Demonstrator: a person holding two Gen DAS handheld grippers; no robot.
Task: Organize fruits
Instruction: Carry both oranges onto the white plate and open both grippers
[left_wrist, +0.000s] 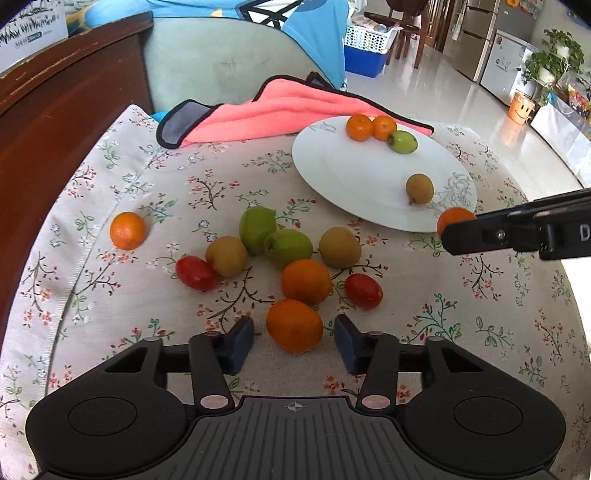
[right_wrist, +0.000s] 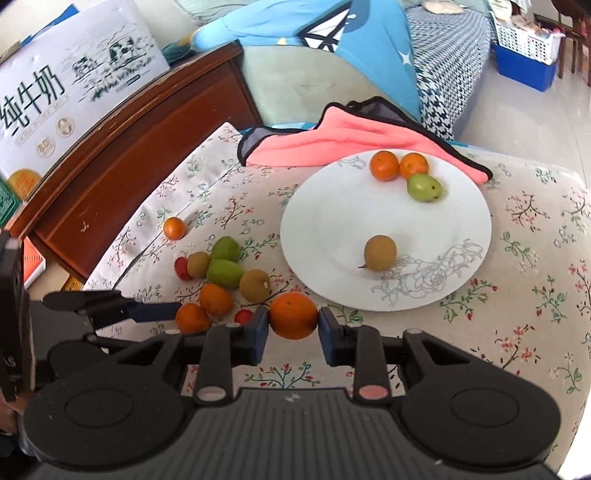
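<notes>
A white plate (left_wrist: 351, 173) (right_wrist: 332, 221) holds two small oranges, a green fruit and a brown kiwi. Loose fruit lies on the floral cloth in front of it: green fruits (left_wrist: 288, 247), brown kiwis (left_wrist: 340, 246), red tomatoes (left_wrist: 364, 291) and oranges (left_wrist: 306, 281). My left gripper (left_wrist: 293, 326) straddles one orange (left_wrist: 294, 325) on the cloth, with a thin gap at each pad. My right gripper (right_wrist: 293, 325) is shut on another orange (right_wrist: 293, 320), lifted just short of the plate's near rim. In the left wrist view it enters from the right (left_wrist: 456, 230).
A pink towel (left_wrist: 280, 110) lies behind the plate. A dark wooden cabinet (left_wrist: 55, 110) with a milk carton box (right_wrist: 74, 85) runs along the left edge. One orange (left_wrist: 127, 230) sits apart at the left. A sofa with a blue cushion (right_wrist: 314, 33) stands behind.
</notes>
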